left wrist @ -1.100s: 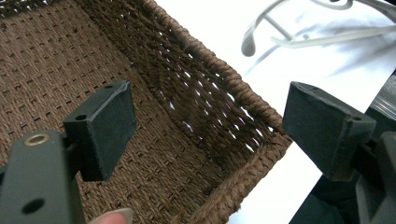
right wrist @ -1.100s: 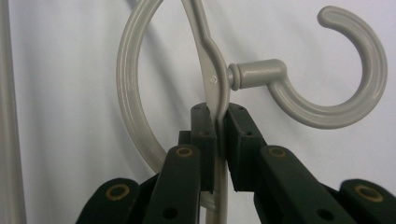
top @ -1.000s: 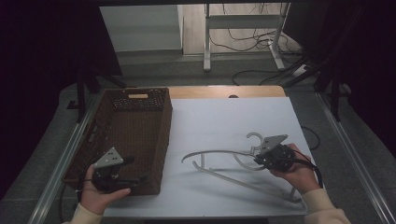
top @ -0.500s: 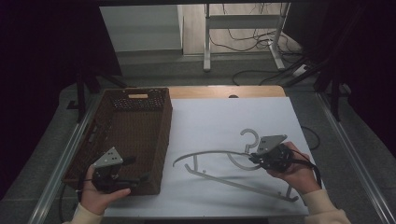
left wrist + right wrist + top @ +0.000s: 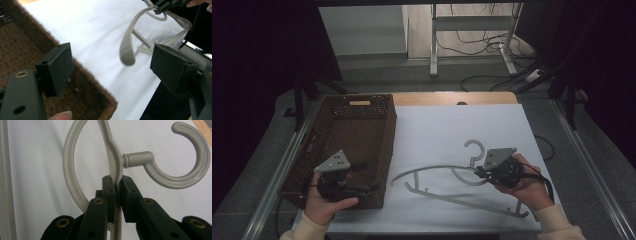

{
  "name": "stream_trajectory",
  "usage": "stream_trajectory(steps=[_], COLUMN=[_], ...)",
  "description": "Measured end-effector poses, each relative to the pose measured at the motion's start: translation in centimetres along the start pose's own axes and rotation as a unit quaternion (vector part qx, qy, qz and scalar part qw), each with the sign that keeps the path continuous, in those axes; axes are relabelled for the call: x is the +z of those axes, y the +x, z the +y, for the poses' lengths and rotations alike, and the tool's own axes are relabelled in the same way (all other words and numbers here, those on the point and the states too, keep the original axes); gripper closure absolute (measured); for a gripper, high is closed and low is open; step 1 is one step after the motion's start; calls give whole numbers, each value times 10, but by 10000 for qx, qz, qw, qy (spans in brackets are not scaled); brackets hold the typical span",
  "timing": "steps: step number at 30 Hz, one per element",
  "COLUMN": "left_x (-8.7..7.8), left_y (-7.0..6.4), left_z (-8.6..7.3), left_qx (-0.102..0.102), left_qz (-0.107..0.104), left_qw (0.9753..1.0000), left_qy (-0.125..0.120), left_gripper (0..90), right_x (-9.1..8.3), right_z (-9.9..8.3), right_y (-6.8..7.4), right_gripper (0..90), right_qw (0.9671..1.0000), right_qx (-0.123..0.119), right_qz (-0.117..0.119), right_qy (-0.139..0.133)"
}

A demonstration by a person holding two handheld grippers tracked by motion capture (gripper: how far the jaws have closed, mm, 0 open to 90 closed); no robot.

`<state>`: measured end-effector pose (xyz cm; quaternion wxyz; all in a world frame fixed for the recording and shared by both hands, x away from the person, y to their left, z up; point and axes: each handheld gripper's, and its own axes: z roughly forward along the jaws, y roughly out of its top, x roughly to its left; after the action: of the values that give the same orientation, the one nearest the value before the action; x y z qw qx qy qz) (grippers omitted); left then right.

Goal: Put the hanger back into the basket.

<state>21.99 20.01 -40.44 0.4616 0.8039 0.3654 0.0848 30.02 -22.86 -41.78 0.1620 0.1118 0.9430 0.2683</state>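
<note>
A grey plastic clothes hanger (image 5: 432, 172) lies across the white table, its hook (image 5: 474, 148) pointing away from me. My right gripper (image 5: 480, 172) is shut on the hanger's top bar just below the hook (image 5: 175, 157), the jaws pinching the thin bar (image 5: 115, 185). The hanger's left end (image 5: 127, 51) is lifted a little off the sheet. My left gripper (image 5: 371, 176) is held open over the near right corner of the brown wicker basket (image 5: 357, 135), nothing between its pads (image 5: 60, 67).
The white sheet (image 5: 447, 125) covers the table right of the basket. A wooden strip (image 5: 452, 98) runs along the far edge. Metal rails (image 5: 587, 160) flank both sides. A stand and cables (image 5: 472, 45) sit on the floor beyond.
The right gripper has dragged the hanger leftward, toward the basket, with its left end rising slightly. The left gripper has stayed put, open.
</note>
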Motion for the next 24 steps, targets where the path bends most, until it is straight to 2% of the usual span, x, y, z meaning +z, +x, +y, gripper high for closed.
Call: stream_trajectory(steps=[2,3,12,16,18,20,22,24], left_x=[2,6,21,35,37,46,49,52], left_y=[-1,-3,-6,-9,-10,-12,-13,-14], left_z=[4,9,22,34,35,43,47,49], left_qx=[26,34,169,295,304,431,476,463], left_qz=[-65,-169,-325,-526,-543,-612,-641,-657], left_qw=[10000,9998,9989,9970,9968,9951,9942,9940], left_qy=[24,58,304,479,505,646,720,738], left_gripper=[184,184,185,190,190,192,193,193], right_x=[0,0,3,4,4,3,3,3], right_z=[1,2,7,8,8,8,9,10], right_y=[1,2,7,8,9,10,11,11], right_gripper=[819,819,819,819,819,819,819,819], right_qw=[10000,10000,9999,9998,9998,9998,9997,9996], right_qx=[-1,-18,-126,-182,-181,-184,-219,-251], right_qz=[4,20,70,61,70,83,83,94], right_qy=[-13,-24,-5,6,0,-5,-29,-38])
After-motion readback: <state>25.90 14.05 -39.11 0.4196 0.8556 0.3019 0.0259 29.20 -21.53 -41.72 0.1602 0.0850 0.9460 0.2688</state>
